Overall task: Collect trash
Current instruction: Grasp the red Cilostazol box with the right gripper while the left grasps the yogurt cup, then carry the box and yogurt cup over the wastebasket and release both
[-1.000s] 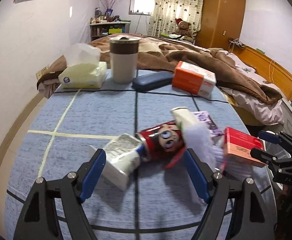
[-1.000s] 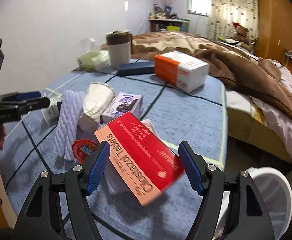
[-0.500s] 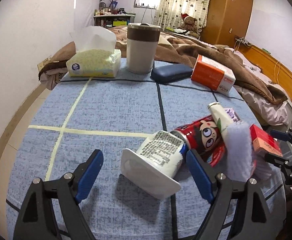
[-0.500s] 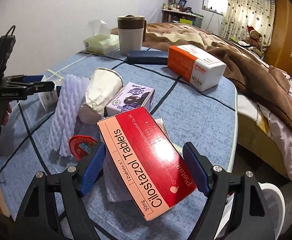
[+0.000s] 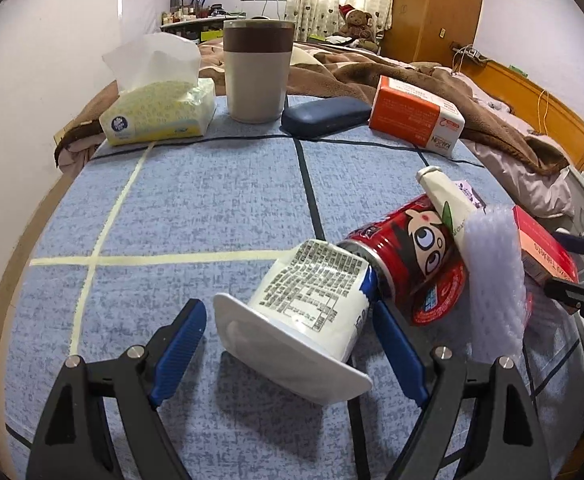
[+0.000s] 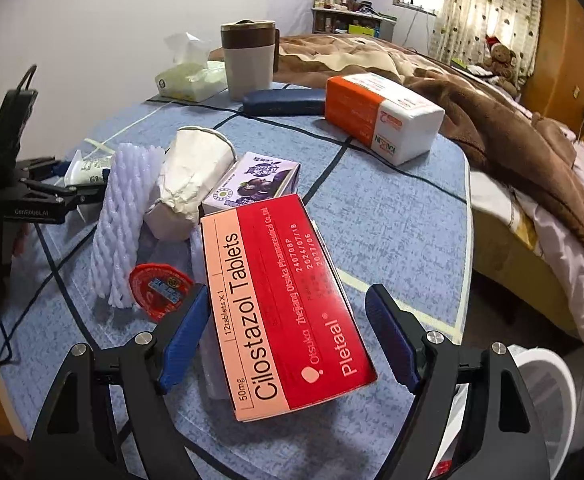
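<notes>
A trash pile lies on the blue table cloth (image 5: 195, 216). In the left wrist view my left gripper (image 5: 287, 344) is open around a tipped white yogurt cup (image 5: 308, 308), with a red cartoon can (image 5: 412, 256) and white foam net (image 5: 496, 280) behind. In the right wrist view my right gripper (image 6: 287, 332) is open around a red Cilostazol tablet box (image 6: 283, 304). Beside it lie a red lid (image 6: 159, 288), the foam net (image 6: 127, 216), a crumpled paper cup (image 6: 191, 184) and a purple carton (image 6: 255, 180). The left gripper (image 6: 67, 192) shows at the left.
At the table's far edge stand a tissue pack (image 5: 159, 112), a brown-and-beige mug (image 5: 257, 76), a blue glasses case (image 5: 324, 116) and an orange-white box (image 5: 416, 116). A bed with a brown blanket (image 6: 492, 120) lies beyond. A white bin (image 6: 544, 400) stands below the table's right edge.
My left gripper has moved forward so the yogurt cup lies between its open fingers. My right gripper has closed in on the red tablet box, still open.
</notes>
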### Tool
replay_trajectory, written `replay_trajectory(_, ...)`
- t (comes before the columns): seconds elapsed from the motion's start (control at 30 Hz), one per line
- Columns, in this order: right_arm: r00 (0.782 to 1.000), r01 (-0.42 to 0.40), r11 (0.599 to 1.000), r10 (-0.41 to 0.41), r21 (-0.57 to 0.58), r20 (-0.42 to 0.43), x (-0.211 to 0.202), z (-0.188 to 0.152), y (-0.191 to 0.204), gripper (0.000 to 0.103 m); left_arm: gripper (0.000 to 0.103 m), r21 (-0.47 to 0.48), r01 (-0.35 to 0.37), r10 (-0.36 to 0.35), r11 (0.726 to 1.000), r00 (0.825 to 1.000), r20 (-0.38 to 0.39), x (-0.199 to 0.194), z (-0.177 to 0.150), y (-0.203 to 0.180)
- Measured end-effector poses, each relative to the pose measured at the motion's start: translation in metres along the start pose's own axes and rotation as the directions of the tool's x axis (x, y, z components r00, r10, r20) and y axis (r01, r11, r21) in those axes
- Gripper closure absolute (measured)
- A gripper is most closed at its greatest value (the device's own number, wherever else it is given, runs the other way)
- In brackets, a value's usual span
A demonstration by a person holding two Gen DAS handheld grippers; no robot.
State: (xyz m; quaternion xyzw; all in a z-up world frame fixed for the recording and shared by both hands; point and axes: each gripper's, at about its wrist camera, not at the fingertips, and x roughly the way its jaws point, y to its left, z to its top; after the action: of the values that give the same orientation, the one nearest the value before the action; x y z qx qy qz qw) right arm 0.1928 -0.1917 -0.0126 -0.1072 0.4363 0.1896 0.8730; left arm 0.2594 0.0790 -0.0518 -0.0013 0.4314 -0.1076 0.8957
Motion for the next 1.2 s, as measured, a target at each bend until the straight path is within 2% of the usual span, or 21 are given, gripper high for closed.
replay_trajectory(0.07,1.0,0.002,1.0,-0.002,0.012,-0.001,0.0,-0.001,-0.002,0.022,0.017,0.0,0.006,-0.006,1.0,1.0,0.006,-0.002,-0.001,0.0)
replay_trajectory(0.2,1.0,0.004,1.0,-0.004,0.016,-0.007,0.0,-0.003,-0.002,0.022,0.028,0.008,0.009,-0.009,1.0,1.0,0.001,-0.002,-0.001,-0.004)
replay_trajectory(0.57,1.0,0.027,0.999,-0.027,0.027,0.014,-0.005,-0.009,0.0,0.034,0.028,-0.013,-0.019,0.019,1.0,1.0,0.015,-0.011,-0.008,-0.006)
replay_trajectory(0.83,0.997,0.042,0.998,-0.045,0.046,0.057,-0.015,-0.014,0.0,0.035,0.028,-0.019,-0.04,0.041,0.999,0.998,0.05,-0.027,-0.015,-0.013)
replay_trajectory(1.2,0.992,0.027,0.993,-0.041,0.117,0.117,-0.04,-0.024,-0.011,0.035,0.028,-0.007,-0.022,0.023,1.0,0.995,0.098,-0.06,-0.02,-0.034)
